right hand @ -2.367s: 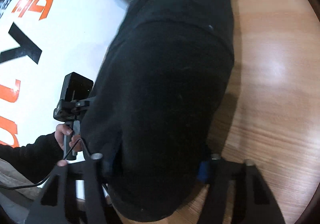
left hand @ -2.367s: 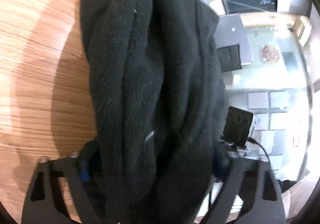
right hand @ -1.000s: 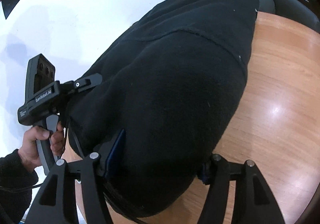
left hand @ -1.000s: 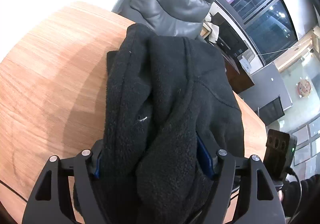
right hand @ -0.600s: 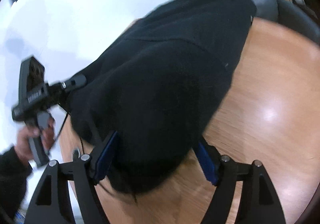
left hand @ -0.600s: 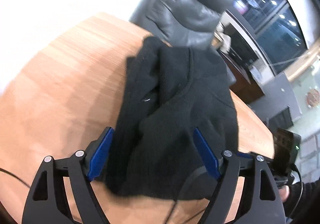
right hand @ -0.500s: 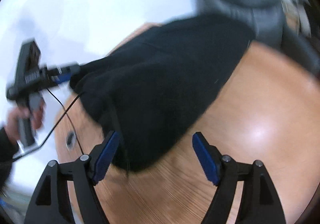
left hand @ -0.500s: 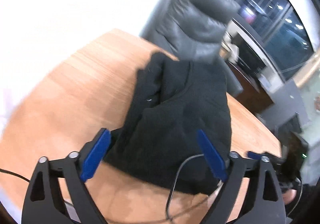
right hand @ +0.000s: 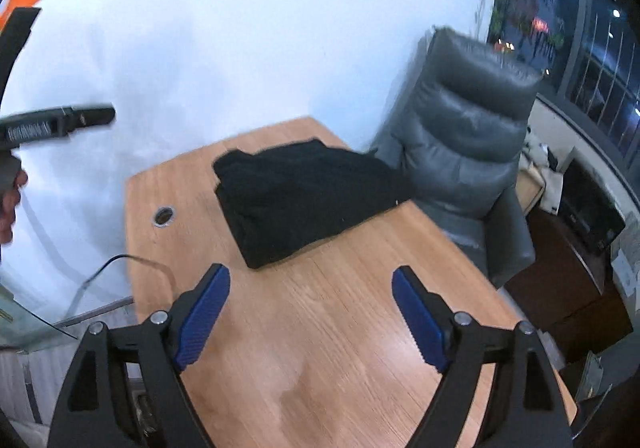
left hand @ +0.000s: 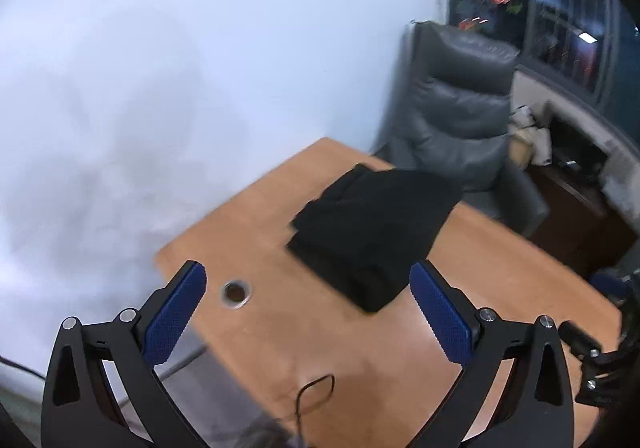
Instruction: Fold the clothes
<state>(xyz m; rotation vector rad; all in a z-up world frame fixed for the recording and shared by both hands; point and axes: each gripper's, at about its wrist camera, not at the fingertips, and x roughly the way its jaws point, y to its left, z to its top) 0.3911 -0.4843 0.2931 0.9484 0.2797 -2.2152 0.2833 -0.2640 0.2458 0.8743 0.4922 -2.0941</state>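
Note:
A folded black fleece garment (left hand: 372, 232) lies on the far end of the wooden table (left hand: 304, 332), near the corner by the chair. It also shows in the right wrist view (right hand: 304, 195). My left gripper (left hand: 308, 304) is open and empty, held well back from and above the garment. My right gripper (right hand: 310, 308) is open and empty, also back from the garment over bare table (right hand: 340, 348). The left gripper's body (right hand: 56, 123) shows at the left edge of the right wrist view.
A grey leather armchair (left hand: 460, 119) stands behind the table's far end, also seen in the right wrist view (right hand: 468, 135). A round cable hole (left hand: 235, 291) sits near the table's left edge. A thin black cable (left hand: 314, 396) lies near me. A white wall with orange lettering is behind.
Both grippers let go of the black garment, opened, and pulled back and up. The garment now lies folded on the table, far from both grippers.

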